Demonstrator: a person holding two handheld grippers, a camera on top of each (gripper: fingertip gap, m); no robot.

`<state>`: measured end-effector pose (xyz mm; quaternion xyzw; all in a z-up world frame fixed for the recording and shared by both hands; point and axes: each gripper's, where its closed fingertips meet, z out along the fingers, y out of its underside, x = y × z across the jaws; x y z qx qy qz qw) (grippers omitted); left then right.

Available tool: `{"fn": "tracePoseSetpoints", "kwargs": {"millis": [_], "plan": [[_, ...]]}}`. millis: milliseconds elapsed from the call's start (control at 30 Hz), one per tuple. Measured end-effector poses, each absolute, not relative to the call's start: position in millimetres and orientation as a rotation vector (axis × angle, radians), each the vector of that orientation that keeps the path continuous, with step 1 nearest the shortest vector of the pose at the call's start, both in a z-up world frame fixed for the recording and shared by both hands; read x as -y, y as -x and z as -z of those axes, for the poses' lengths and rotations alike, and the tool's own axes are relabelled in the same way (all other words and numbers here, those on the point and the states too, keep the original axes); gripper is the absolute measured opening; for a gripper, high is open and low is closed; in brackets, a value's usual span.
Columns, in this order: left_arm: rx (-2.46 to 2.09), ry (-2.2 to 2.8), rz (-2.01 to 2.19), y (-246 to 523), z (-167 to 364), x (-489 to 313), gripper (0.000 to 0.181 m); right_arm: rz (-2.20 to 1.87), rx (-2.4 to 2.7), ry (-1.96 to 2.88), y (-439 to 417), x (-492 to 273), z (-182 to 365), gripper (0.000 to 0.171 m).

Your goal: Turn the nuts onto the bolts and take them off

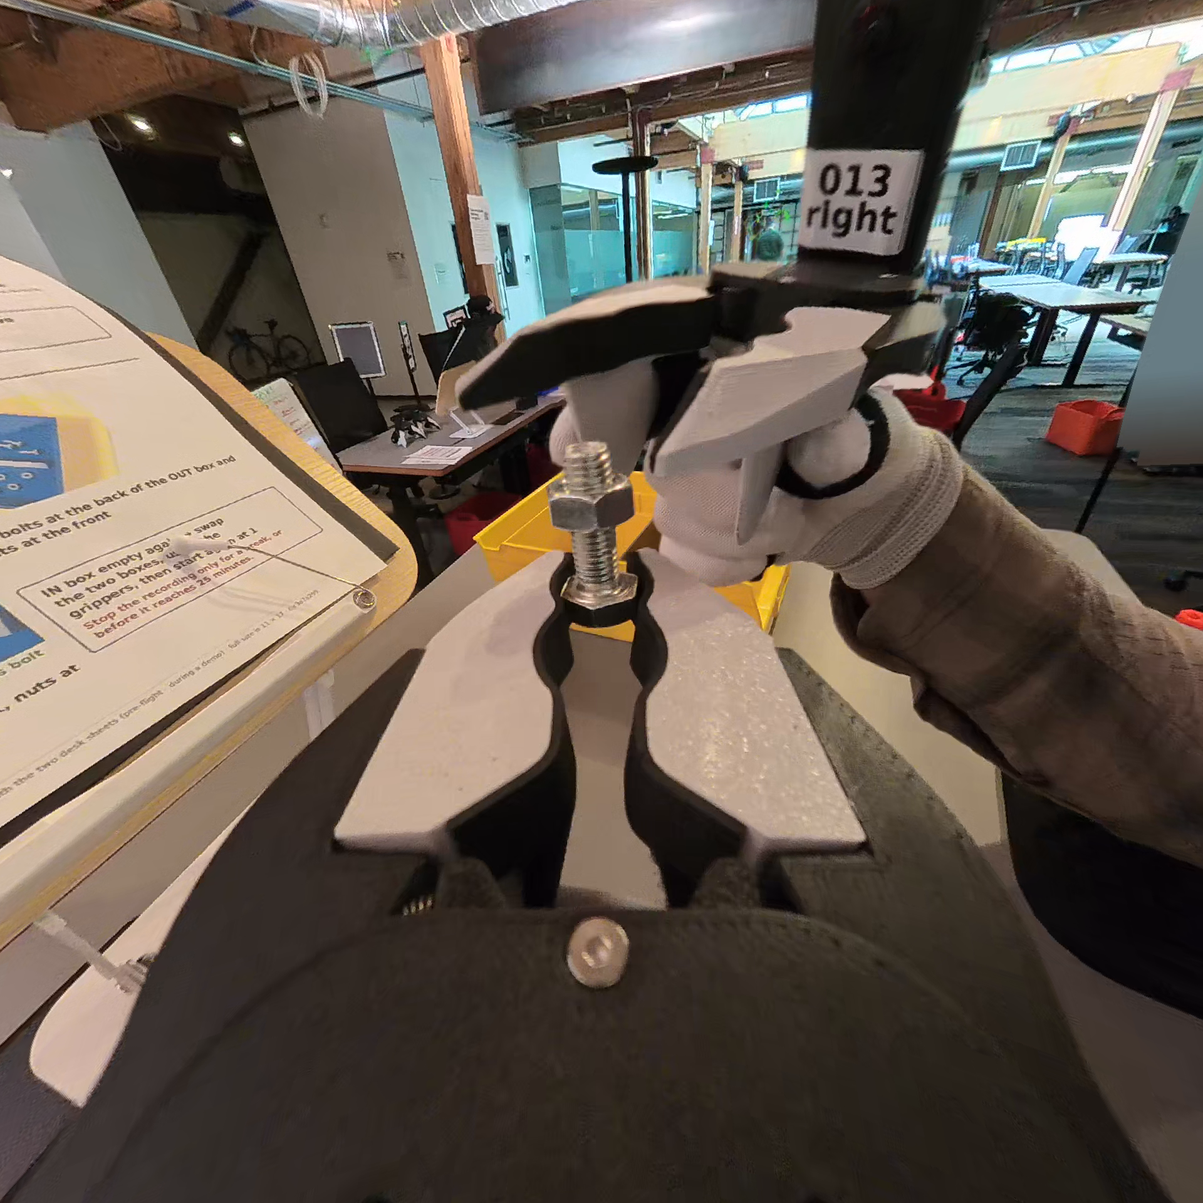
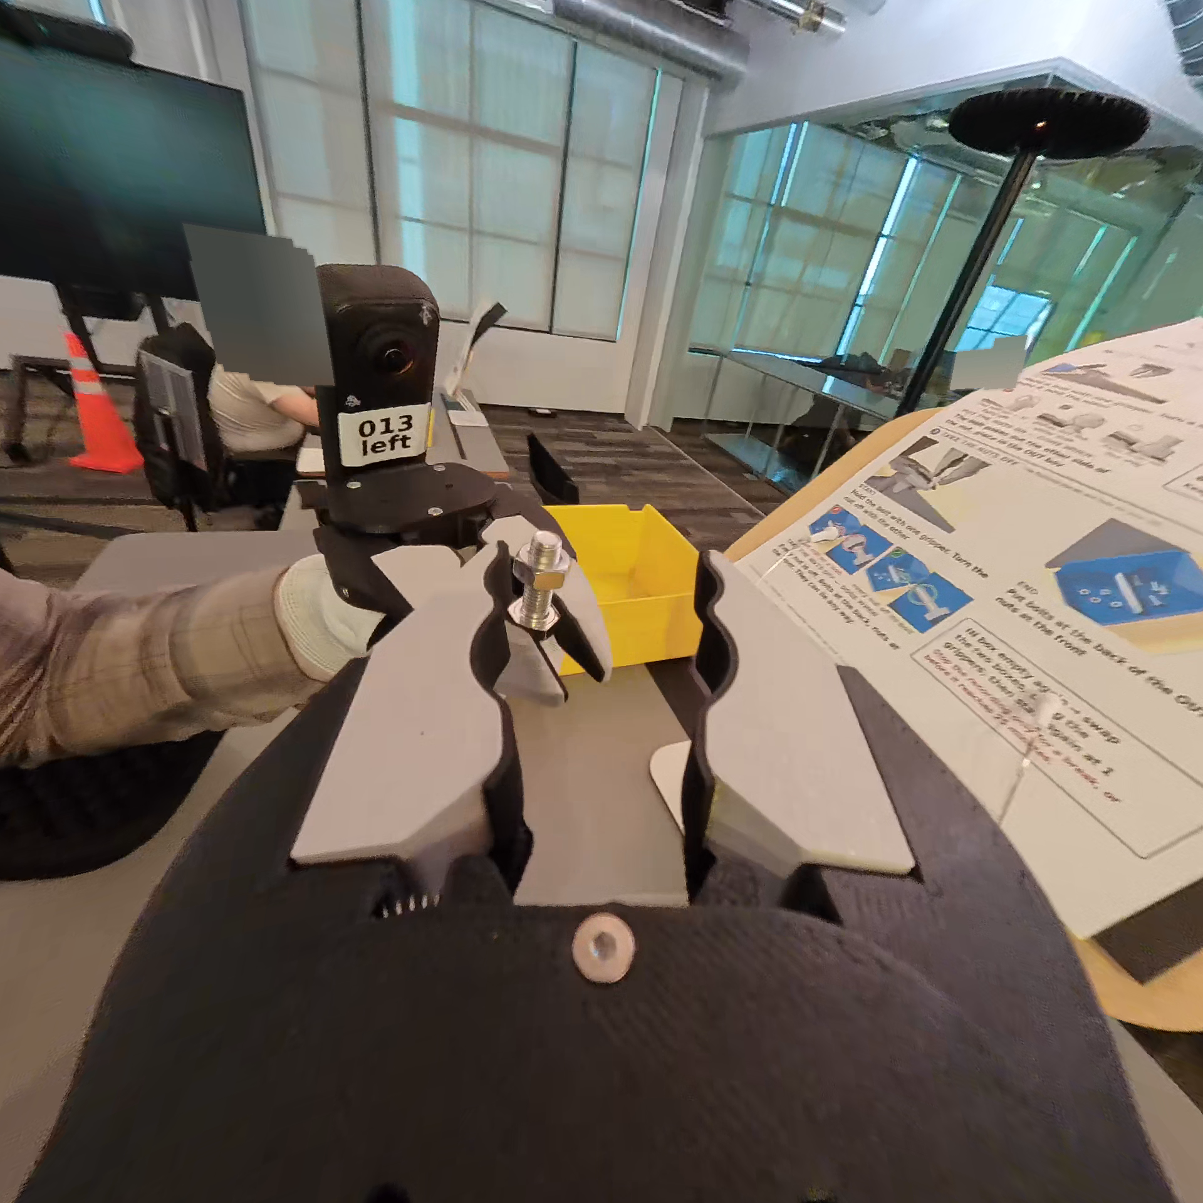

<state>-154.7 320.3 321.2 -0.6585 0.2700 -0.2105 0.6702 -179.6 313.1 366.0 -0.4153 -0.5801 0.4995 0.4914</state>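
My left gripper (image 1: 599, 589) is shut on the hex head of a silver bolt (image 1: 591, 553) and holds it upright, threads up. A silver nut (image 1: 589, 508) sits on the threads about halfway up the shaft. My right gripper (image 2: 595, 618) is open and empty. In the left wrist view the right gripper (image 1: 586, 416) hangs just above and behind the bolt's top. In the right wrist view the bolt (image 2: 535, 599) and nut (image 2: 539, 573) show between my spread fingers, close to the left finger (image 2: 449, 625). I cannot tell if it touches.
A yellow bin (image 2: 651, 586) stands on the grey table just beyond the grippers, also in the left wrist view (image 1: 521, 540). A tilted wooden board with an instruction sheet (image 1: 163, 521) (image 2: 976, 618) stands beside them. A white-gloved hand (image 1: 814, 508) holds the right gripper. Some 4 centimetres of space lies between my two pairs of fingers.
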Motion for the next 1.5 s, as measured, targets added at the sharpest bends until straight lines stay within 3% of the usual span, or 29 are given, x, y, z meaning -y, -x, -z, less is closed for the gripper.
{"fn": "tracePoseSetpoints", "kwargs": {"millis": [100, 133, 233, 333, 400, 500, 533, 567, 767, 933, 1000, 1067, 1200, 1367, 1400, 1467, 1500], "plan": [[-0.603, 1.448, 0.490, 154.0, -325.9, -318.0, 0.014, -1.252, 1.374, 1.051, 180.6, -324.0, -362.3, 0.058], [-0.601, 1.425, 0.500, 154.6, -329.3, -316.1, 0.014, -1.234, 1.310, 1.088, 178.2, -339.0, -363.3, 0.043], [-0.594, 1.403, 0.511, 153.9, -335.6, -313.1, 0.015, -1.191, 1.274, 1.132, 173.9, -355.4, -359.0, 0.049], [-0.602, 1.413, 0.525, 151.6, -332.4, -313.6, 0.015, -1.351, 1.368, 0.997, 175.4, -315.6, -369.6, 0.067], [-0.606, 1.417, 0.531, 150.0, -330.9, -314.0, 0.015, -1.351, 1.407, 0.977, 180.6, -306.2, -366.5, 0.069], [-0.608, 1.413, 0.528, 149.4, -332.1, -312.9, 0.014, -1.336, 1.317, 1.046, 182.8, -328.0, -366.4, 0.078], [-0.619, 1.405, 0.549, 149.4, -333.6, -310.0, 0.015, -1.336, 1.173, 1.120, 177.7, -354.1, -372.7, 0.047], [-0.619, 1.402, 0.539, 150.7, -335.2, -309.4, 0.015, -1.321, 1.111, 1.161, 172.2, -369.8, -371.5, 0.044], [-0.604, 1.421, 0.555, 151.0, -330.2, -313.8, 0.015, -1.428, 1.306, 1.004, 176.2, -322.1, -373.5, 0.076], [-0.614, 1.410, 0.570, 146.9, -331.4, -311.7, 0.015, -1.432, 1.311, 1.030, 185.7, -320.2, -367.5, 0.074], [-0.629, 1.388, 0.585, 145.2, -335.0, -307.1, 0.015, -1.307, 1.199, 1.166, 184.6, -353.1, -360.9, 0.055], [-0.630, 1.385, 0.576, 144.9, -338.3, -305.6, 0.015, -1.343, 1.160, 1.192, 176.9, -365.4, -356.9, 0.060], [-0.616, 1.397, 0.598, 147.5, -334.7, -308.7, 0.015, -1.458, 1.293, 1.023, 173.6, -319.9, -369.4, 0.085], [-0.633, 1.393, 0.590, 143.0, -334.2, -307.2, 0.015, -1.447, 1.295, 1.039, 185.1, -317.3, -362.4, 0.085], [-0.645, 1.384, 0.607, 142.8, -335.4, -304.5, 0.015, -1.393, 1.185, 1.135, 183.4, -344.1, -361.6, 0.059], [-0.643, 1.386, 0.575, 145.2, -336.8, -304.9, 0.014, -1.370, 1.108, 1.209, 175.4, -369.3, -353.9, 0.060], [-0.643, 1.387, 0.583, 144.9, -336.9, -304.5, 0.014, -1.408, 1.123, 1.192, 173.3, -366.0, -354.5, 0.069]]}}
